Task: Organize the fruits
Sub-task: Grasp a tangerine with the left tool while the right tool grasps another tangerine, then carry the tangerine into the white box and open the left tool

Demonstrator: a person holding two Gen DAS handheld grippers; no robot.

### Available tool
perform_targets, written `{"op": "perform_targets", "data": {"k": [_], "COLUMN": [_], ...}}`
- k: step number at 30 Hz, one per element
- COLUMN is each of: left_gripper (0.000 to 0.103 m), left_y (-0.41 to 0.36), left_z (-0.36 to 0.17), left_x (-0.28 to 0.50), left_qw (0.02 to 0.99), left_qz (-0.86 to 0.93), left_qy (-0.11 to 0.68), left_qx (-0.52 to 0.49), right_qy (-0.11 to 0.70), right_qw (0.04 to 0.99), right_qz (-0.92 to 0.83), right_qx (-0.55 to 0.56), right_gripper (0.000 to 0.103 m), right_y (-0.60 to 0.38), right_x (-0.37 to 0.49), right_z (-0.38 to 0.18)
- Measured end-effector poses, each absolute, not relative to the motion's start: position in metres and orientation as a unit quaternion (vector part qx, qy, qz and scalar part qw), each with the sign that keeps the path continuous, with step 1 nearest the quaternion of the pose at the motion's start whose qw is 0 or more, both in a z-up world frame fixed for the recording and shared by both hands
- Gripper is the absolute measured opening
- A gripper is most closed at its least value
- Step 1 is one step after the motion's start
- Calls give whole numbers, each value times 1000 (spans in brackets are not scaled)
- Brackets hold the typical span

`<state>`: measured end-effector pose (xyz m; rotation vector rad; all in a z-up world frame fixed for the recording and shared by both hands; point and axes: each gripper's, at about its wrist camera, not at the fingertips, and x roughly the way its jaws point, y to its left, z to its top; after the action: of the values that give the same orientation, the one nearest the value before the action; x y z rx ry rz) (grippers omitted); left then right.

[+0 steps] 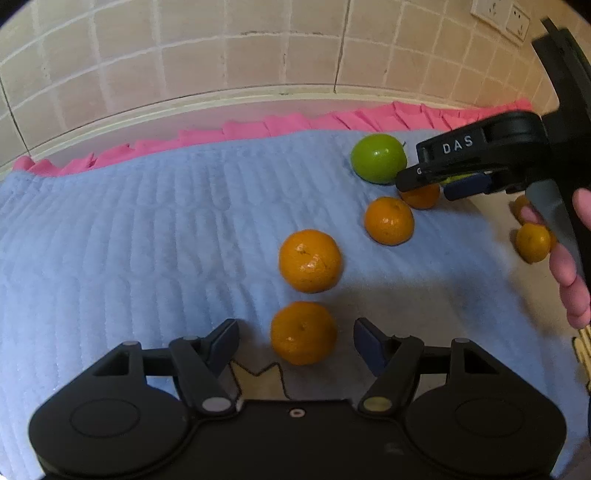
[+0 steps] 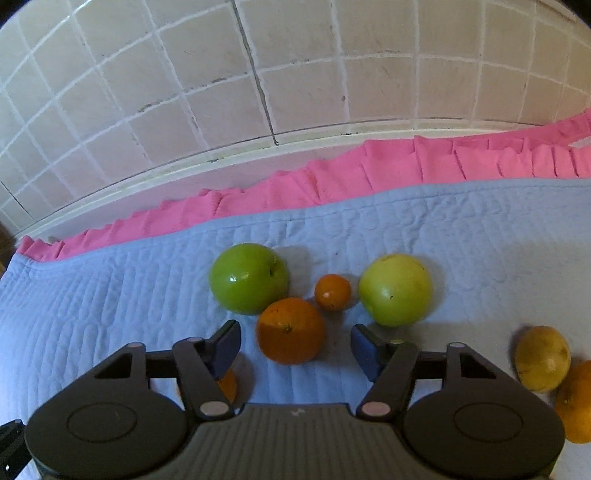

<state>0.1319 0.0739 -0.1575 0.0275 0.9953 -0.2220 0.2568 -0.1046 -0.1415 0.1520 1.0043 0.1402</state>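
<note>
In the left wrist view, my left gripper (image 1: 297, 343) stands open around an orange (image 1: 303, 332) on the blue quilted cloth (image 1: 129, 240), with a gap at each pad. Beyond it lie two more oranges (image 1: 309, 260) (image 1: 388, 220) and a green apple (image 1: 377, 158). My right gripper (image 1: 428, 184) hangs over another orange (image 1: 421, 197) beside that apple. In the right wrist view, the right gripper (image 2: 295, 345) is open, its pads either side of an orange (image 2: 290, 330) without touching it. A green apple (image 2: 248, 277), a small orange (image 2: 332, 291) and a paler apple (image 2: 395, 290) lie just ahead.
A pink ruffled border (image 2: 369, 173) edges the cloth below a tiled wall (image 2: 258, 74). A yellow fruit (image 2: 541, 358) and an orange (image 2: 576, 402) lie at the right. A person's hand (image 1: 569, 280) holds the right gripper. Wall sockets (image 1: 506, 14) sit at top right.
</note>
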Motion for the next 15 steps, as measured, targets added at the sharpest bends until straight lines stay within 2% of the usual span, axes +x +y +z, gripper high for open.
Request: {"op": "perform_targets", "data": {"k": [3, 4, 5, 6, 7, 8, 15], "left_gripper": [80, 75, 73, 64, 51, 45, 44], "left_y": [66, 64, 62, 60, 57, 55, 65], "left_z": [-158, -159, -160, -160, -160, -159, -147], "left_x": [133, 133, 134, 133, 132, 130, 117], "left_qw": [874, 873, 872, 873, 874, 874, 873], "left_qz": [-101, -100, -96, -91, -88, -90, -96], "left_qy": [475, 476, 478, 477, 474, 473, 476], "left_qx": [28, 29, 34, 47, 61, 66, 32], "right_qy": [483, 483, 482, 481, 479, 478, 463], "right_qw": [870, 870, 870, 871, 873, 873, 877], "right_qz": [69, 71, 72, 75, 75, 76, 91], "right_qx": [72, 70, 67, 64, 61, 59, 90], "right_gripper": [54, 52, 45, 44, 44, 43, 43], "right_y": [-103, -103, -101, -100, -99, -98, -114], "right_x": [258, 258, 259, 259, 258, 257, 230], "right_z": [-144, -145, -145, -146, -145, -145, -121]}}
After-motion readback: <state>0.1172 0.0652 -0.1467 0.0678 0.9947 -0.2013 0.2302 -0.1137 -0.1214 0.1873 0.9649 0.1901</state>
